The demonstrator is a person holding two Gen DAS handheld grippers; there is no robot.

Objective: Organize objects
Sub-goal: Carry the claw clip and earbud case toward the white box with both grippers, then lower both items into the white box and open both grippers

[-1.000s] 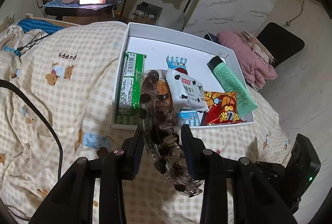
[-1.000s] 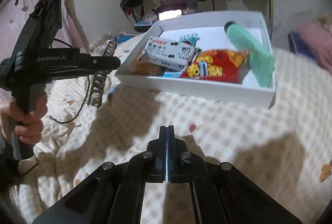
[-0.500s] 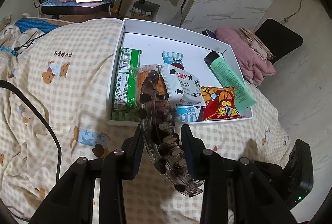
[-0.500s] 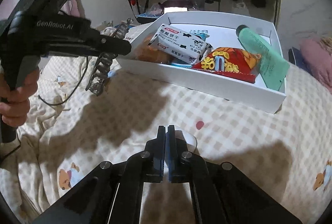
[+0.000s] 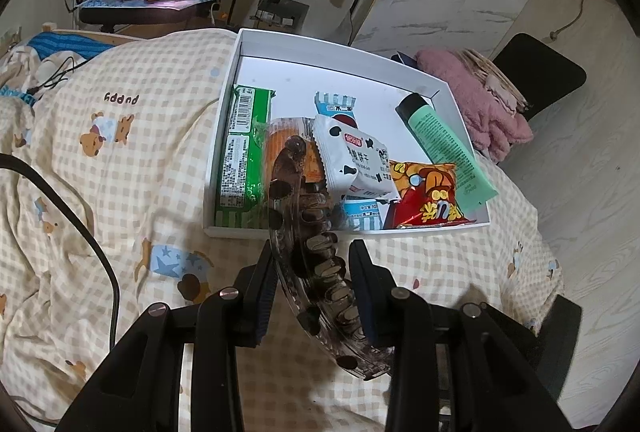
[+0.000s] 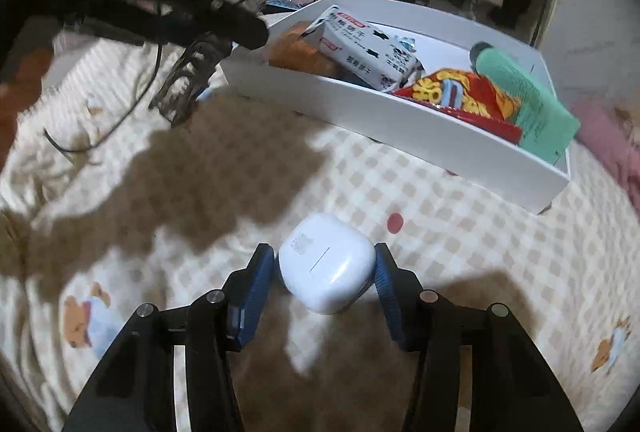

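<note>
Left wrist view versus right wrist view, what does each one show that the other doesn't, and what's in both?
Only the left wrist view shows the green packet along the box's left wall and the pink cloth on the floor.

Only the right wrist view shows the white earbud case on the bedspread between the right gripper jaws, which are opening.

Both show the white box, the green tube, the red snack bag, and the hair clip held in the left gripper.
</note>
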